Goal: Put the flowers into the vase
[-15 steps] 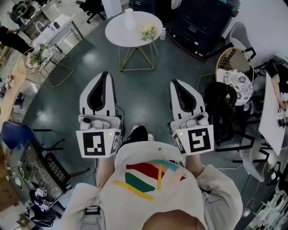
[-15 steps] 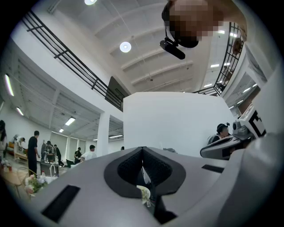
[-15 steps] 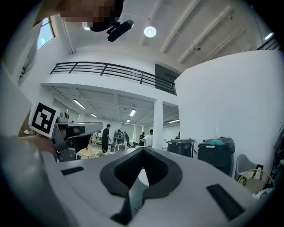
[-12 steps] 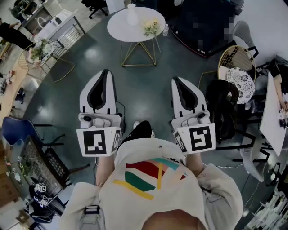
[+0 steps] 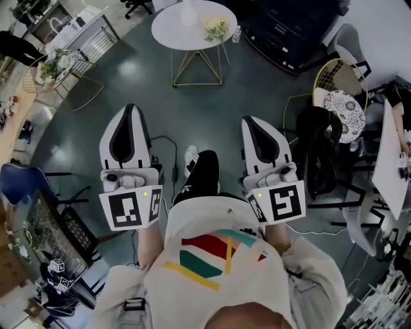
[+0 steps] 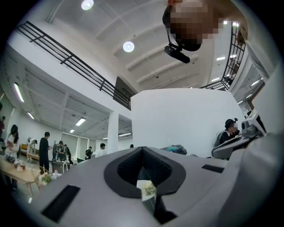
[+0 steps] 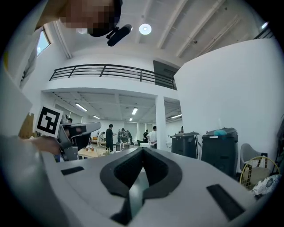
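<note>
Strides forward, shoe (image 5: pixel 191 158) out low between the tools. Swings the left gripper (image 5: pixel 128 108) further left in frame than a moment back, jaws pinched together on nothing. Holds the right gripper (image 5: pixel 250 121) level, likewise closed and empty. Nears the table (image 5: pixel 170 35) at top centre, flowers (image 5: pixel 216 28) lying there right of the vase (image 5: pixel 189 8). Well apart yet, so probably no grasp soon. Catches the flowers as a speck below the jaws in left gripper view; finds only bins (image 7: pixel 219 146) in right gripper view.
</note>
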{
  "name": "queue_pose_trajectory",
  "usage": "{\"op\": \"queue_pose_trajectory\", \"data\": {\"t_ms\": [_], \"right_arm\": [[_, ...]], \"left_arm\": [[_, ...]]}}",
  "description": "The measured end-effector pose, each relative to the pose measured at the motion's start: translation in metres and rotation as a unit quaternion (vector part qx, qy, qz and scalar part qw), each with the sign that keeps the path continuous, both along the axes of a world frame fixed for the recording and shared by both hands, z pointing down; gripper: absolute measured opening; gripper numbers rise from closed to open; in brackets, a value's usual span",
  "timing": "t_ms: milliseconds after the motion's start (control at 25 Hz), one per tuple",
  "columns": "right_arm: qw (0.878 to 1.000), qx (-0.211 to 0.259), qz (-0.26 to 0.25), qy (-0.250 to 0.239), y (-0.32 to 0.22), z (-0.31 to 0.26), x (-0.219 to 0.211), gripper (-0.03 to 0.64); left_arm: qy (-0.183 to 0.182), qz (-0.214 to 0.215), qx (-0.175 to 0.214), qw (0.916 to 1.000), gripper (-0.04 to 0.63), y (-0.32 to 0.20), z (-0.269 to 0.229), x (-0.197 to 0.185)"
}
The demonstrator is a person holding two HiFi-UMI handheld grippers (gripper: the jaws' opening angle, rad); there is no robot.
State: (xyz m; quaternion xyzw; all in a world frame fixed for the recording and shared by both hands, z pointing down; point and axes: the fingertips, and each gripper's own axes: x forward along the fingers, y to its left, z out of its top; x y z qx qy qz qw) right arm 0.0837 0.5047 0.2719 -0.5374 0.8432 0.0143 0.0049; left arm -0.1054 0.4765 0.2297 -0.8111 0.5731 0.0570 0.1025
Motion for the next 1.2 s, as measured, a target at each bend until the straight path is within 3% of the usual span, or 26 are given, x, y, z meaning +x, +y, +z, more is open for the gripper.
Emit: {"op": "queue_pose_trajectory", "data": {"t_ms": [200,400,640,960,1200], "right_arm": [[1.000,-0.005,0.003,-0.029,-0.020,0.008,0.012,0.012],[0.999,-0.015,0.014,-0.051,-0.076,0.010,0.019,0.014],[1.000,-0.009,0.014,-0.013,-0.169,0.015,-0.004,0.014],[0.999,-0.020,0.012,-0.025,-0.305,-0.012,-0.042,0.014],[0.999,-0.027,0.039,-0.009,-0.359,-0.015,-0.064,0.014]], "left_arm": [[0.010,0.006,0.000,0.9999,0.008,-0.039,0.011,0.000],[0.007,0.026,-0.002,0.9996,0.008,-0.084,0.013,0.010],[0.038,0.045,-0.019,0.9981,0.008,-0.180,0.038,0.002],[0.033,0.095,-0.029,0.9945,0.008,-0.316,0.018,-0.010],[0.064,0.114,-0.037,0.9907,0.008,-0.392,0.027,-0.036]]}}
